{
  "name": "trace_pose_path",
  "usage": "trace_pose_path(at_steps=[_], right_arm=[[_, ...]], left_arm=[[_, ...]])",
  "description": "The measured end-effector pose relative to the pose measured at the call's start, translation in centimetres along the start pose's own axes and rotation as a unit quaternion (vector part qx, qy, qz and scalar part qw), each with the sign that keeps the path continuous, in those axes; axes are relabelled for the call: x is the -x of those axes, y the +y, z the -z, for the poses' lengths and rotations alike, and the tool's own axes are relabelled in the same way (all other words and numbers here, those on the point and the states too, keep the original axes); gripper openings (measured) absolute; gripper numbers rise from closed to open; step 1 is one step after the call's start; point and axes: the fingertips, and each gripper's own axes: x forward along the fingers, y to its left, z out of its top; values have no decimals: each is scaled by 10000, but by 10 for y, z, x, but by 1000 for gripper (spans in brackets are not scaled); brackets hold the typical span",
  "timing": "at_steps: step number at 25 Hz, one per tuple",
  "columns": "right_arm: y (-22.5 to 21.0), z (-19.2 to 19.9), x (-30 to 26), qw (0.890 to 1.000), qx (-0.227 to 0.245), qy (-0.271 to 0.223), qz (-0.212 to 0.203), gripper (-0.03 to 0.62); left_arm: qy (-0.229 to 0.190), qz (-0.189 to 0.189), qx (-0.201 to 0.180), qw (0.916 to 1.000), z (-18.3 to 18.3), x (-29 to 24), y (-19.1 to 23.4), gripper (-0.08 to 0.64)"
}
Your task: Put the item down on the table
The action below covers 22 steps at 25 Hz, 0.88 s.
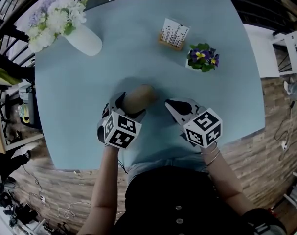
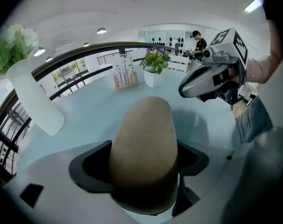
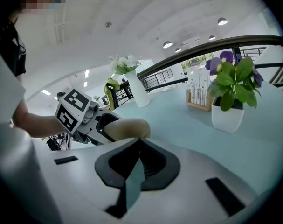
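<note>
Tan and cork-like, the rounded item sits clamped in our left gripper over the blue table; the jaws of our right gripper meet, empty.

The left gripper is clamping its jaws on a tan, rounded item above the pale blue table — the right gripper is hovering just beyond, a white vase is standing at left, a potted plant farther back.

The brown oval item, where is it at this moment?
In the head view the brown oval item is clamped in the left claw, over the near middle of the blue table, just left of the shut right claw.
</note>
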Motion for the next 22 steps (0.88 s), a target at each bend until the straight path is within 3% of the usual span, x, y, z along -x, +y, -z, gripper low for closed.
trace_pose_path(at_steps=[10, 22], right_arm=[[3, 13, -4, 9999, -48, 146, 37, 6], [0, 20, -4, 9997, -154, 160, 89, 6]], left_arm=[[189, 219, -98, 9995, 7, -16, -3, 413], [218, 221, -303, 9991, 10, -21, -7, 414]])
